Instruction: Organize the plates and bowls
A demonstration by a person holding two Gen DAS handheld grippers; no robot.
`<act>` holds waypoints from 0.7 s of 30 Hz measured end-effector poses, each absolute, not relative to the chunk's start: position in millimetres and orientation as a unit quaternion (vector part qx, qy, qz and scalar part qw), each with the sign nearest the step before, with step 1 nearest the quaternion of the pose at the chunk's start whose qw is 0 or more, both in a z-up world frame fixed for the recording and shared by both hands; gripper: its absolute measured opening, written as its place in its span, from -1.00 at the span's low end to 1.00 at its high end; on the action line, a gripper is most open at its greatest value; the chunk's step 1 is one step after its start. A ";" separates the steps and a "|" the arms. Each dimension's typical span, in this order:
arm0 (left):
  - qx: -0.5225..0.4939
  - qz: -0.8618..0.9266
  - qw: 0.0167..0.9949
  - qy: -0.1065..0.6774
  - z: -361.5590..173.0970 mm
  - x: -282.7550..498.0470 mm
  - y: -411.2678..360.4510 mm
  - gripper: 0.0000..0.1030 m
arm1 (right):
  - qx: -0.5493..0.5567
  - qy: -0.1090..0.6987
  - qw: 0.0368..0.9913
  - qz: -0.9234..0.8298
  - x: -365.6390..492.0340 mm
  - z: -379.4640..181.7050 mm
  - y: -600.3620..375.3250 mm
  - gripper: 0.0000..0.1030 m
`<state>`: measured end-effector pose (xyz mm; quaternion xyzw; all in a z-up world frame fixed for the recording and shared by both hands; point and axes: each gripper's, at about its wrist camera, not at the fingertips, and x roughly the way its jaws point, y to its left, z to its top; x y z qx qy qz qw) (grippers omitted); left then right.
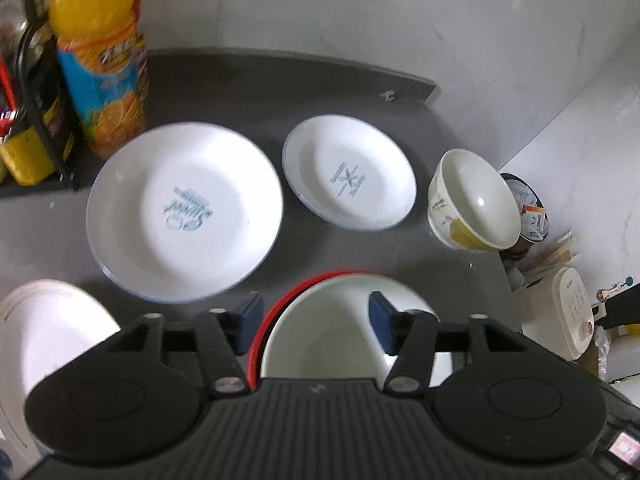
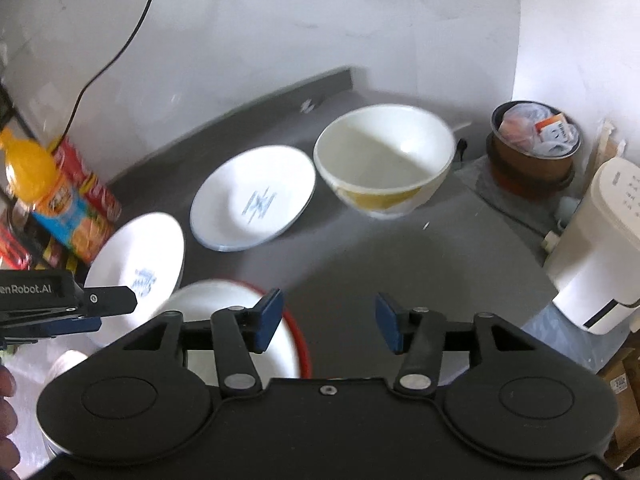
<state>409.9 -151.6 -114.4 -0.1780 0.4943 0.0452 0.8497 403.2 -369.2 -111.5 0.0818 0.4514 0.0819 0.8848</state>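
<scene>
two handheld grippers hover over a grey desk [image 1: 328,80] set with dishes. the left gripper [image 1: 316,320] is wide open and holds nothing; the red-rimmed bowl [image 1: 332,320] sits directly beneath it, its near rim between the spread fingers. ahead and to its left lies the larger plate [image 1: 184,212], straight ahead the smaller plate [image 1: 350,182], ahead to the right a yellow-patterned bowl [image 1: 472,200] near the desk's right edge. the right gripper [image 2: 330,322] is also wide open and empty, over bare desk, with the red-rimmed bowl just to its left and the yellow-patterned bowl ahead.

risks, as a judgement: glazed rims are slippery, so a shallow pinch could let a bowl tip or drop; the yellow-patterned bowl could be nudged off the edge; the two grippers are close and could collide; a tall orange juice bottle [image 1: 96,52] far ahead-left could be knocked.

both grippers tilt downward, pointing forward across the desk, the left one in view at the left of the right gripper's camera
</scene>
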 end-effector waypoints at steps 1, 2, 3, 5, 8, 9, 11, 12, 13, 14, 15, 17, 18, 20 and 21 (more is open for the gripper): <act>-0.171 0.045 0.853 0.490 -112.9 413.5 -155.8 0.28 | 0.088 0.448 0.886 0.082 405.9 -110.4 -373.1 0.00; -0.165 0.045 0.857 0.487 -111.7 417.0 -159.8 0.30 | 0.094 0.446 0.887 0.081 408.7 -109.4 -377.7 0.05; -0.162 0.043 0.859 0.484 -110.5 419.8 -162.8 0.33 | 0.100 0.442 0.888 0.079 412.3 -108.7 -382.9 0.09; -0.158 0.039 0.860 0.483 -109.4 427.9 -169.9 0.36 | 0.106 0.437 0.890 0.074 418.7 -108.0 -392.1 0.12; -0.157 0.035 0.862 0.480 -108.5 439.6 -179.6 0.36 | 0.117 0.434 0.891 0.068 429.3 -108.7 -405.6 0.15; -0.157 0.035 0.863 0.479 -108.7 443.9 -182.9 0.36 | 0.121 0.433 0.891 0.067 433.4 -109.3 -411.1 0.19; -0.154 0.034 0.863 0.480 -109.7 452.8 -191.1 0.36 | 0.124 0.430 0.892 0.063 439.8 -110.6 -418.5 0.21; -0.153 0.033 0.863 0.480 -110.7 457.1 -195.1 0.36 | 0.126 0.429 0.892 0.061 443.7 -111.7 -423.2 0.21; -0.153 0.031 0.863 0.481 -111.6 461.6 -199.4 0.36 | 0.128 0.428 0.892 0.060 446.8 -112.9 -426.8 0.21; -0.152 0.030 0.863 0.481 -112.4 466.8 -203.5 0.36 | 0.131 0.428 0.892 0.059 450.7 -114.3 -430.7 0.21; -0.153 0.029 0.863 0.481 -113.3 471.5 -206.8 0.36 | 0.134 0.429 0.891 0.059 455.6 -116.2 -434.5 0.21; -0.156 0.027 0.861 0.483 -115.8 483.0 -214.1 0.36 | 0.138 0.431 0.890 0.059 464.7 -119.4 -441.7 0.21; -0.158 0.026 0.861 0.484 -116.9 488.3 -217.6 0.36 | 0.138 0.431 0.889 0.061 469.8 -121.0 -445.0 0.21; -0.157 0.024 0.860 0.484 -120.0 500.4 -225.3 0.36 | 0.138 0.433 0.888 0.064 480.5 -124.2 -450.7 0.21; -0.156 0.024 0.861 0.484 -121.4 505.7 -228.9 0.36 | 0.138 0.434 0.888 0.066 486.2 -126.4 -453.8 0.21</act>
